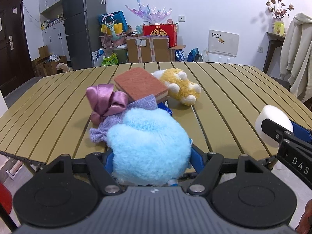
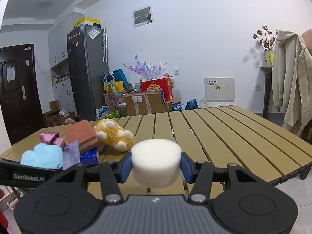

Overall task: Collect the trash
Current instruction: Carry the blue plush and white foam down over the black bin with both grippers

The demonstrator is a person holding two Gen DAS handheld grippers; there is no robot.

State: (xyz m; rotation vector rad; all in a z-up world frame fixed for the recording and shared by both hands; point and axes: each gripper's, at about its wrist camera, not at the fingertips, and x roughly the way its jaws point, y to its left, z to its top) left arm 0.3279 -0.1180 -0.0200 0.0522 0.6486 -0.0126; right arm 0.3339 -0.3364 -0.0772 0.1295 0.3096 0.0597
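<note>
Blue fluff is clamped in the left gripper, a white foam puck in the right gripper, both off the table, likely bound for a bin. Behind the fluff: one bow, one sponge, one yellow plush.

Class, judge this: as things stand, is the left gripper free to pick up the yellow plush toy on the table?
Probably not: the left gripper is already shut on a blue fluffy ball, so nothing more fits, though the yellow plush toy lies uncovered.
</note>
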